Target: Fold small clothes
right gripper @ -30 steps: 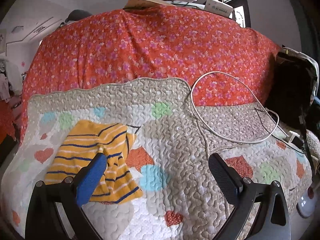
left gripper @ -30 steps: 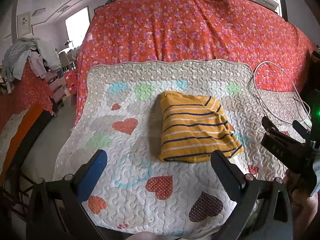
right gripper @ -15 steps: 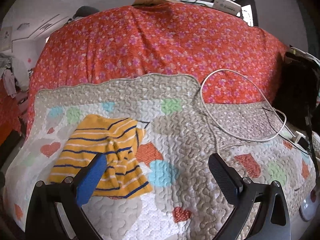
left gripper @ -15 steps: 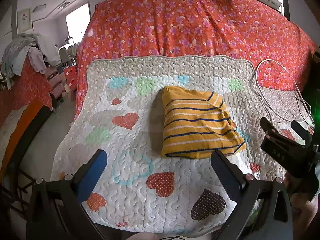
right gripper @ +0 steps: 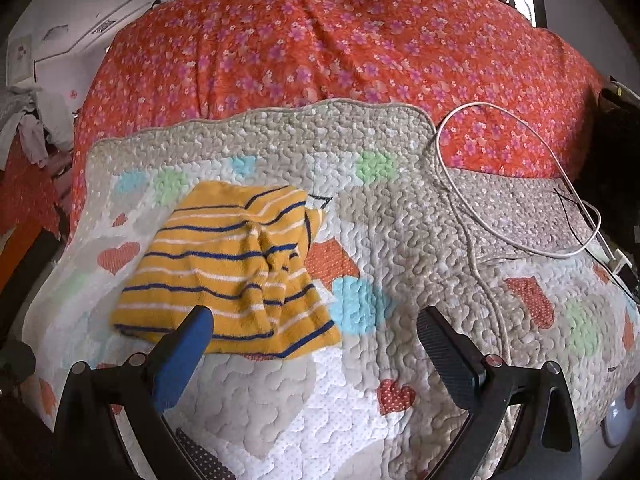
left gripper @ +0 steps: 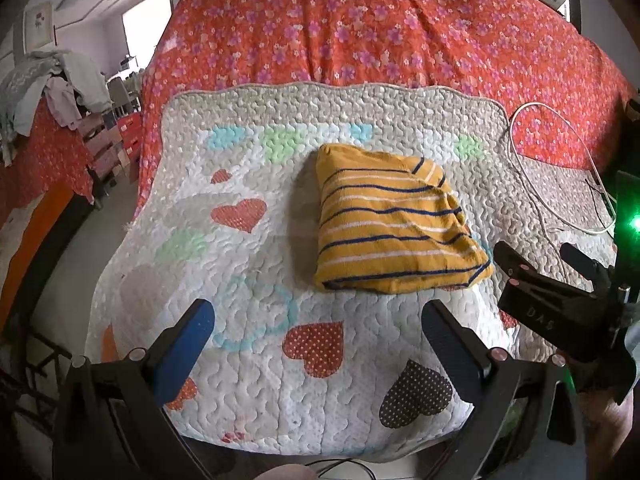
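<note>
You are holding the left gripper (left gripper: 316, 326) and right gripper (right gripper: 314, 330) wide apart and empty above the quilt (left gripper: 256, 360), where the striped garment (left gripper: 394, 224) is lying folded, seemingly finished.

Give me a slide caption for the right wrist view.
Open right gripper hovers over a folded yellow striped garment on a heart-patterned quilt.

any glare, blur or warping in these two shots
Left wrist view: strong fisheye bending the quilt edges, dark corner vignette, a blown-out window, green LED flare at the right edge; the shirt is sharp, with a soft shadow on its left. Right wrist view: same warping and vignette, even light, shirt and cable crisp.
</note>
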### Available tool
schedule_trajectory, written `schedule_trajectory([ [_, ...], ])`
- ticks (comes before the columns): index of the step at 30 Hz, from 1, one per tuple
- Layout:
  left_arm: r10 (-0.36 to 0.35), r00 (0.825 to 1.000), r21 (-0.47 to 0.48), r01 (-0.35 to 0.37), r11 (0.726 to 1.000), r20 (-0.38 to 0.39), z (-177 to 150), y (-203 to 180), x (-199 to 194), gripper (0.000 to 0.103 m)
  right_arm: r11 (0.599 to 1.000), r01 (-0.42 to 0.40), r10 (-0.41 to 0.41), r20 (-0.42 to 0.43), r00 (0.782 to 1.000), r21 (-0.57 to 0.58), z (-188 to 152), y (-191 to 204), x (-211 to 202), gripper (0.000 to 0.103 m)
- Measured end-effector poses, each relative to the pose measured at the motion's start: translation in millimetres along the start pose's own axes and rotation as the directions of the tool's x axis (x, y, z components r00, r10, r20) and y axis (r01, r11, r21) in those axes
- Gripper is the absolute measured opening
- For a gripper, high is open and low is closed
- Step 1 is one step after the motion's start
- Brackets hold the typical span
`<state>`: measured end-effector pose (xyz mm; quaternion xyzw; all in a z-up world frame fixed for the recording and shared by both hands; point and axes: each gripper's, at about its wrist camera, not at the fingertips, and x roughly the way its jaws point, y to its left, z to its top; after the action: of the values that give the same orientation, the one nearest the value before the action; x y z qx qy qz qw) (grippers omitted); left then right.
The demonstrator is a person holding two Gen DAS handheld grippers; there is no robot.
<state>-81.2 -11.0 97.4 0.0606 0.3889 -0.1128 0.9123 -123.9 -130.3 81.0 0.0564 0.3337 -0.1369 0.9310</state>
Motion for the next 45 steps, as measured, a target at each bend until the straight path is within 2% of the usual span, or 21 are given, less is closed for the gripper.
schedule_trajectory([
  [22,-0.041,0.996,-0.052,0.037,0.998,-0.08,-9,16,32,0.103,0.999,-0.016,0.014,-0.064,0.998,-0.04,-5,15,18,0.103],
  [32,-0.038,0.992,-0.085,0.028,0.996,-0.124,-15,33,54,0.103,0.999,-0.025,0.022,-0.091,0.996,-0.035,-6,20,26,0.103],
  [38,-0.051,0.989,-0.129,0.033,0.991,-0.14,-1,49,68,0.103,0.998,-0.054,0.05,-0.103,0.993,-0.035,-5,25,29,0.103],
  [45,-0.069,0.99,-0.09,0.058,0.994,-0.126,30,46,81,0.103,0.997,-0.067,0.062,-0.11,0.992,-0.037,-5,29,31,0.103],
])
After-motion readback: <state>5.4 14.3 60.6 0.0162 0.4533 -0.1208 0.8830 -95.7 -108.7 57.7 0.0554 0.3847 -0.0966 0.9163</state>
